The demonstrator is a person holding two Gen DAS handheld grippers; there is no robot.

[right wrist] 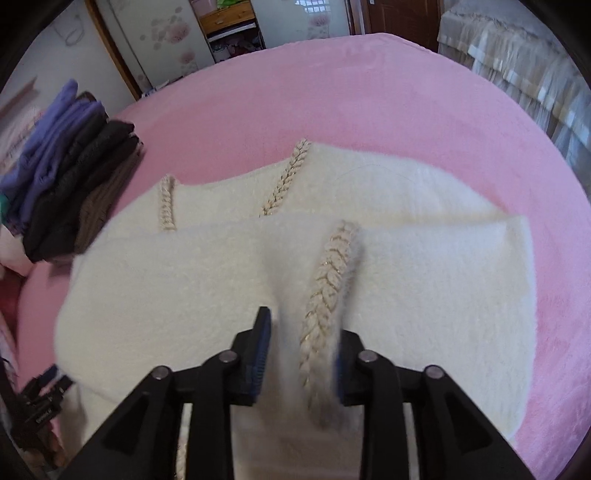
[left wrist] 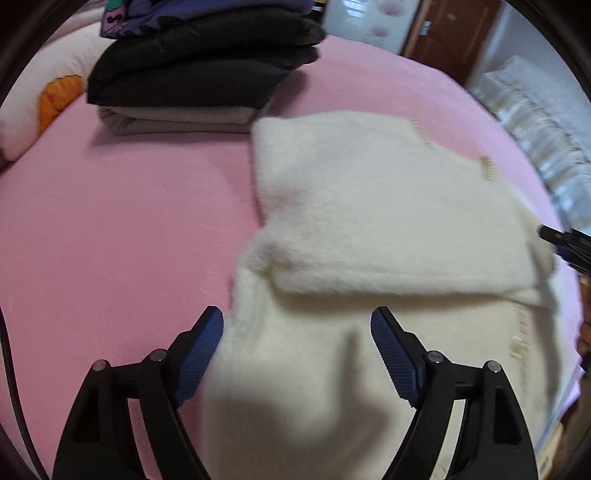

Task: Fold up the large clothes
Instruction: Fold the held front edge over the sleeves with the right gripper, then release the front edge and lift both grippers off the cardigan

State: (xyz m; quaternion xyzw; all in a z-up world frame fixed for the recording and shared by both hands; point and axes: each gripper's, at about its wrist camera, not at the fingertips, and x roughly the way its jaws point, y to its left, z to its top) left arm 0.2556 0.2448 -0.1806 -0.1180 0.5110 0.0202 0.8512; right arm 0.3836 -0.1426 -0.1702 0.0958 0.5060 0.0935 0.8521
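Observation:
A fluffy cream sweater (left wrist: 388, 206) with gold braided trim lies partly folded on the pink bed (left wrist: 110, 240). My left gripper (left wrist: 297, 332) is open just above the sweater's near left edge, with cloth lying between its spread fingers. In the right wrist view the sweater (right wrist: 184, 280) fills the middle. My right gripper (right wrist: 301, 343) is shut on a raised fold of the sweater that carries a braided trim strip (right wrist: 332, 273). The right gripper also shows at the right edge of the left wrist view (left wrist: 569, 243).
A stack of folded dark and purple clothes (left wrist: 199, 74) sits at the back left of the bed, also in the right wrist view (right wrist: 70, 177). A pale pillow with an orange patch (left wrist: 55, 99) lies far left. Another bed (right wrist: 517, 62) and cupboards (right wrist: 229, 29) stand beyond.

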